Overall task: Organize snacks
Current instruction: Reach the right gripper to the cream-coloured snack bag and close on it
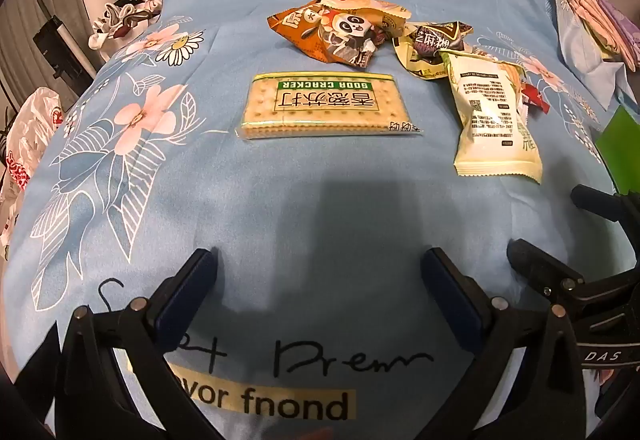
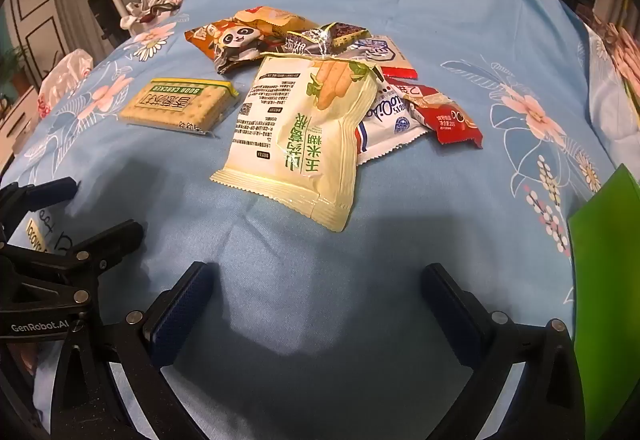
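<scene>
Bedsheet bare btwn snack pile & green box.

The green object at the right is cut by the picture's edge. The pale green packet hides part of the white packet behind it.

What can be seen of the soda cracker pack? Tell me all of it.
The soda cracker pack is a flat rectangular sleeve of clear film over pale, dotted crackers, with a green band reading SODA CRACKER, dark characters and a yellow strip along one long edge. It looks sealed and lies flat, label up, on the blue bedsheet. It sits apart from the other snacks, left of the pale green bag; nothing touches it but the sheet.
</scene>
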`<state>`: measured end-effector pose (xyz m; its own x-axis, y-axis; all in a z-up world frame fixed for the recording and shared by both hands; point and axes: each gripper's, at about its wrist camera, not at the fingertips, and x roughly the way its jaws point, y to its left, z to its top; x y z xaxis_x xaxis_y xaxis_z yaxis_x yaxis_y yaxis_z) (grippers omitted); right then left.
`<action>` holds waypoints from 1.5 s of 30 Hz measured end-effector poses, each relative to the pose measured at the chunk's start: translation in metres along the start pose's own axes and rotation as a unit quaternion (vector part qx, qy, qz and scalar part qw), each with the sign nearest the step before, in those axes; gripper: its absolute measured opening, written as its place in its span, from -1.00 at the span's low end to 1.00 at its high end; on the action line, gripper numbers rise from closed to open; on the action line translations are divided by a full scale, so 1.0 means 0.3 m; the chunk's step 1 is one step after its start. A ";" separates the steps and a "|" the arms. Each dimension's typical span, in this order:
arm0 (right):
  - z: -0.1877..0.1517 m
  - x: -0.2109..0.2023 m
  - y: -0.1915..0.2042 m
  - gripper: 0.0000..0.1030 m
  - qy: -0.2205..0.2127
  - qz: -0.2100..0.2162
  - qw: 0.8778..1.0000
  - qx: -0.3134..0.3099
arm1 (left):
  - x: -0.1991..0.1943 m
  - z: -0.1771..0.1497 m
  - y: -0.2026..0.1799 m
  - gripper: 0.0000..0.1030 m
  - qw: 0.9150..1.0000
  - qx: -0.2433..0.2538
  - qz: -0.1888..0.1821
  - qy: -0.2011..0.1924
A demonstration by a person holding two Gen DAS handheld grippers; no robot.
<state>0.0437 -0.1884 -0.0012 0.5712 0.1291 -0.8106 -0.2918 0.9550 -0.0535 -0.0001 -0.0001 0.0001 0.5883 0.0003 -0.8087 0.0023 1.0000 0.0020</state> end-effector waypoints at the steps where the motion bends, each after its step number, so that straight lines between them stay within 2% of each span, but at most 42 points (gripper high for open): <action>1: 0.000 -0.001 0.001 1.00 -0.002 -0.003 1.000 -0.002 | -0.001 -0.001 -0.001 1.00 1.000 0.001 0.001 -0.004; 8: 0.006 -0.007 -0.013 1.00 0.000 0.015 1.000 0.011 | -0.016 -0.012 0.001 1.00 1.000 -0.008 -0.005 -0.002; 10: 0.021 -0.022 -0.037 1.00 -0.008 0.019 0.999 0.027 | 0.000 0.014 0.010 0.99 1.000 -0.014 -0.007 -0.003; 12: 0.043 -0.049 -0.075 1.00 -0.024 0.021 0.998 0.045 | -0.001 0.026 0.004 0.99 0.999 -0.008 -0.032 -0.008; 14: 0.065 -0.077 -0.114 1.00 -0.047 0.044 0.995 0.077 | 0.006 0.058 -0.006 0.99 0.997 0.009 -0.070 -0.006; 17: 0.112 -0.075 -0.179 1.00 -0.053 0.123 0.980 0.144 | 0.009 0.086 -0.046 0.99 0.994 0.055 -0.094 -0.010; 19: 0.146 -0.041 -0.217 1.00 -0.043 0.189 0.963 0.188 | -0.005 0.104 -0.066 0.99 0.989 0.079 -0.122 -0.036; 21: 0.169 -0.010 -0.232 1.00 -0.035 0.237 0.948 0.208 | -0.002 0.130 -0.082 0.99 0.985 0.071 -0.152 -0.037; 22: 0.178 0.007 -0.239 1.00 -0.031 0.246 0.943 0.220 | 0.003 0.146 -0.089 0.99 0.983 0.058 -0.171 -0.029; 24: 0.197 0.026 -0.262 1.00 -0.030 0.263 0.933 0.243 | 0.034 0.181 -0.093 0.99 0.974 0.029 -0.225 -0.008; 26: 0.212 0.047 -0.276 1.00 -0.028 0.289 0.922 0.257 | 0.067 0.196 -0.113 0.99 0.968 0.010 -0.252 0.011; 28: 0.224 0.076 -0.273 1.00 -0.022 0.295 0.920 0.258 | 0.083 0.195 -0.121 0.99 0.967 -0.008 -0.255 0.023; 30: 0.228 0.079 -0.279 0.93 -0.015 0.296 0.920 0.256 | 0.082 0.194 -0.129 0.99 0.964 -0.014 -0.264 0.012; 34: 0.227 0.107 -0.297 0.66 -0.005 0.310 0.913 0.267 | 0.075 0.191 -0.106 0.97 0.948 -0.036 -0.314 0.030; 35: 0.223 0.111 -0.302 0.65 -0.004 0.313 0.911 0.268 | 0.079 0.191 -0.099 0.97 0.946 -0.042 -0.319 0.028; 37: 0.238 0.124 -0.293 0.61 -0.001 0.312 0.914 0.259 | 0.076 0.182 -0.092 0.84 0.944 -0.040 -0.326 0.025; 40: 0.245 0.134 -0.270 0.53 -0.001 0.301 0.921 0.247 | 0.063 0.188 -0.084 0.78 0.945 -0.036 -0.324 0.027; 45: 0.243 0.153 -0.262 0.45 0.001 0.295 0.923 0.248 | 0.077 0.209 -0.114 0.72 0.933 -0.028 -0.357 0.036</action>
<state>0.1487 -0.2381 0.0084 0.4243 0.6660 -0.6136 -0.1639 0.7229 0.6712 0.0641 -0.0345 0.0184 0.3975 -0.6675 -0.6296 0.3286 0.7442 -0.5816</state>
